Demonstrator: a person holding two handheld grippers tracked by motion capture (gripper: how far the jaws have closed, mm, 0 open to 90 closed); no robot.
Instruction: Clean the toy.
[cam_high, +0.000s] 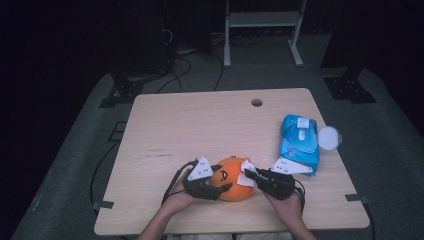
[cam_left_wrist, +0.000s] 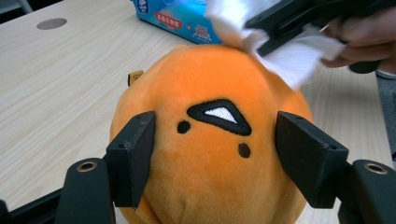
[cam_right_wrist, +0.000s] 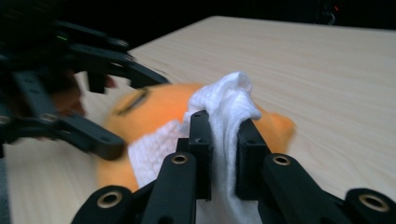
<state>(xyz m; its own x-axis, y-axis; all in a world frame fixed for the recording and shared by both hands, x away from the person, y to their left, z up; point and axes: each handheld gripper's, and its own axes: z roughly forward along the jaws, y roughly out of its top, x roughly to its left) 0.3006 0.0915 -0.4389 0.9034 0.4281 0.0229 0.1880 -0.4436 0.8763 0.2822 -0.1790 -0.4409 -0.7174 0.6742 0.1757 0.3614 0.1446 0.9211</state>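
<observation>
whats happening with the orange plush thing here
A person is wiping an orange plush toy near the front edge of the table. The left gripper clamps the toy from both sides, while the right gripper pinches a white wipe and presses it on the toy's top. A blue pack of wipes lies to the right, a round white lid beside it.

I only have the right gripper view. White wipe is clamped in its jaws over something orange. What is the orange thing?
Observer: A round orange plush toy with a stitched face, seen in the left gripper view.
Operator: Is it held?
Observer: Yes, the left gripper has a jaw pressed on each side of it.
Operator: Where did the wipe come from?
Observer: Probably the blue wet-wipe pack on the table, beyond the right gripper. A white round lid lies beside the pack.
</observation>
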